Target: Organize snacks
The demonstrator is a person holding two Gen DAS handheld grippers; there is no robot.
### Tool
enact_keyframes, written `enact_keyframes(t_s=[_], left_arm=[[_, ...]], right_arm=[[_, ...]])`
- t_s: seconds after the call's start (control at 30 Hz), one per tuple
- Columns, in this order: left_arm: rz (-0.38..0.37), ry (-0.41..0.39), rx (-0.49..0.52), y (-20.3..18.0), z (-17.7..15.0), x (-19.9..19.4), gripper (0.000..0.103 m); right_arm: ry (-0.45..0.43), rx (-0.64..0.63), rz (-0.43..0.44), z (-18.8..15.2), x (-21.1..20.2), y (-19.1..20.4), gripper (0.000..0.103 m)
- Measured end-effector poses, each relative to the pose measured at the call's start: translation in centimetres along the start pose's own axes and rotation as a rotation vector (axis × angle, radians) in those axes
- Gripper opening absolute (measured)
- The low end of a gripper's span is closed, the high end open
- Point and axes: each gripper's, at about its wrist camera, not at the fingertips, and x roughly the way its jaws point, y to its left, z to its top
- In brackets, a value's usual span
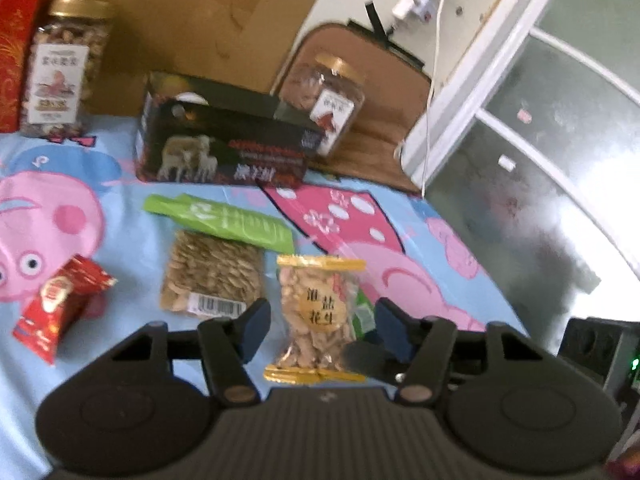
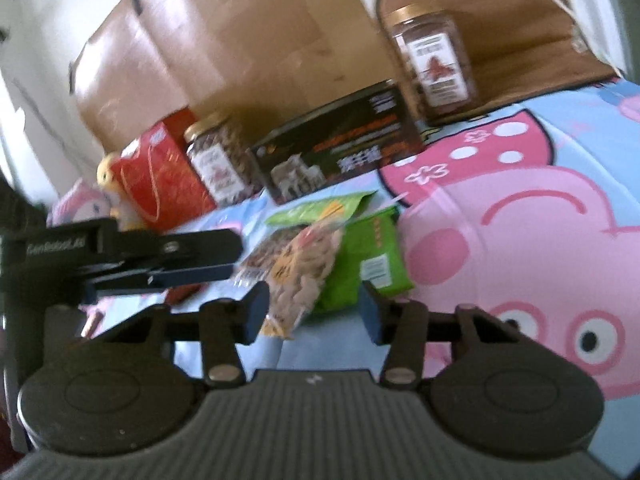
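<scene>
A clear bag of peanuts [image 1: 316, 316] with yellow sealed ends lies between the fingers of my left gripper [image 1: 324, 328]. A gap shows on each side of the bag, so the gripper is open. In the right wrist view the peanut bag [image 2: 304, 272] leans on a green packet [image 2: 360, 260]. Its lower end reaches between the pads of my right gripper [image 2: 314, 312], close to the left pad and clear of the right one. The left gripper [image 2: 238, 258] comes in from the left, its tips at the bag's edge.
On the cartoon bed sheet [image 1: 120, 240] lie a seed bag [image 1: 212, 276], a green pouch [image 1: 224, 220] and a red packet [image 1: 60, 304]. Behind stand a black box [image 1: 224, 148], two nut jars [image 1: 60, 68] [image 1: 324, 100], a red carton [image 1: 16, 40] and cardboard [image 1: 180, 20]. The bed's edge runs along the right.
</scene>
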Motion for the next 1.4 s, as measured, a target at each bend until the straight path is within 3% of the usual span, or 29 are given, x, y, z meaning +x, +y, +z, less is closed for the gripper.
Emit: enact_keyframes(t_s=[0.07, 0.17, 0.2, 0.3, 0.4, 0.5, 0.67, 0.77, 0.9, 1.03, 1.13, 1.23, 1.33, 1.4], left_arm=[[0.000, 0.023, 0.000, 0.1, -0.4, 0.9, 0.064], [-0.026, 0.050, -0.047, 0.8, -1.1, 2.1, 0.053], [-0.037, 0.059, -0.061, 1.0, -1.1, 2.3, 0.042], [-0.028, 0.062, -0.066, 1.2, -0.9, 2.0, 0.040], [-0.034, 0.036, -0.075, 1.1, -0.1, 1.1, 0.040], [-0.042, -0.029, -0.056, 0.5, 2.0, -0.4, 0.040], [0.002, -0.105, 0.014, -0.8, 7.6, 0.0, 0.040], [0.032, -0.129, 0.030, -0.5, 11.5, 1.9, 0.040], [0.059, -0.113, -0.026, 1.5, 16.2, 6.3, 0.040], [0.088, -0.097, -0.064, 3.1, 18.7, 10.5, 0.041], [0.146, -0.094, -0.071, 3.8, 19.1, 12.3, 0.051], [0.131, -0.112, -0.074, 4.3, 18.6, 10.8, 0.052], [0.062, -0.176, -0.074, 4.8, 16.7, 6.2, 0.055], [0.039, -0.184, -0.089, 5.7, 14.9, 3.6, 0.057]], right_arm=[[0.020, -0.022, -0.006, -0.1, 0.6, 0.2, 0.050], [0.017, -0.108, -0.028, -0.2, 1.1, 1.1, 0.049], [0.013, -0.153, -0.042, -0.3, 1.3, 1.7, 0.040], [0.032, -0.204, -0.026, -0.5, 1.8, 2.3, 0.031], [0.029, -0.213, -0.006, 0.1, 2.0, 2.5, 0.025], [-0.032, -0.229, 0.019, 1.7, 1.5, 3.2, 0.024], [-0.121, -0.269, 0.035, 6.5, 2.8, 3.5, 0.024], [-0.135, -0.230, 0.051, 10.4, 4.9, 2.3, 0.024], [-0.102, -0.146, 0.049, 14.8, 9.2, -0.3, 0.024], [-0.083, -0.117, 0.004, 17.0, 13.2, -2.2, 0.027], [-0.068, -0.112, -0.039, 17.5, 14.9, -3.3, 0.030], [-0.073, -0.072, -0.048, 17.4, 14.1, -4.6, 0.031], [-0.112, -0.023, -0.014, 16.5, 11.1, -5.8, 0.034], [-0.087, 0.017, 0.020, 15.5, 9.3, -6.7, 0.036]])
